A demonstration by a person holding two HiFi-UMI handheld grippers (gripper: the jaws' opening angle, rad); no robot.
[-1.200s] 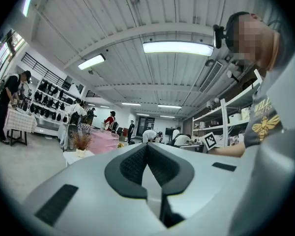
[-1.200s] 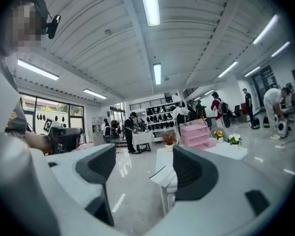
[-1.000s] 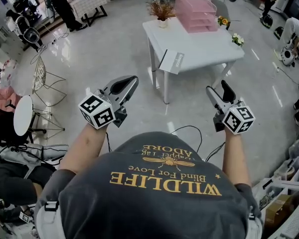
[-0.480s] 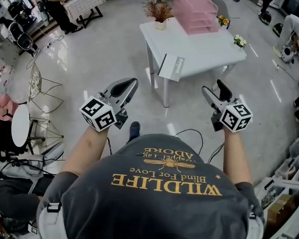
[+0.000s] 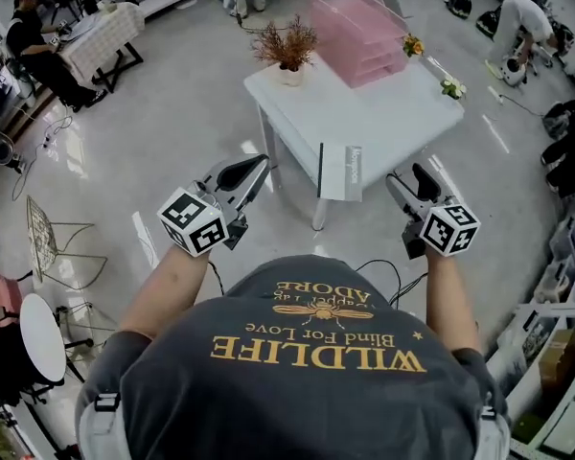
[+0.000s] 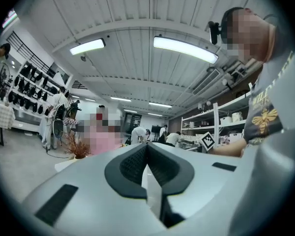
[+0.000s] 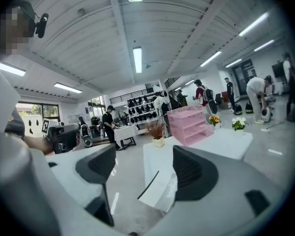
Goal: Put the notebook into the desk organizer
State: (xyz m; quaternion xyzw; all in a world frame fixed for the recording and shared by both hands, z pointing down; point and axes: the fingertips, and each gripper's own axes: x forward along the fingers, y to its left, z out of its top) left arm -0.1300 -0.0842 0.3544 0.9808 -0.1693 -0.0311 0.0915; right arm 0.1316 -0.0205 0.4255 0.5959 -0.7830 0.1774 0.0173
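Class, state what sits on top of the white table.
A pink organizer, a potted dried plant, two small flower bunches and a notebook at the near edge. Whether the organizer's trays hold anything cannot be seen.

T-shirt (image 5: 297,353) txt, upside dn: "WILDLIFE", "Blind For Love", "ADORE".

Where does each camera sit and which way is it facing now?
Head view: on the person's head, looking steeply down at the table; shirt, forearms, left gripper, right gripper show.
Left gripper view: on the left gripper, tilted up toward the ceiling; its shut jaws and the person's torso show.
Right gripper view: on the right gripper, facing the table; notebook beyond its open jaws.
Shared: head and right gripper views show the pink organizer.
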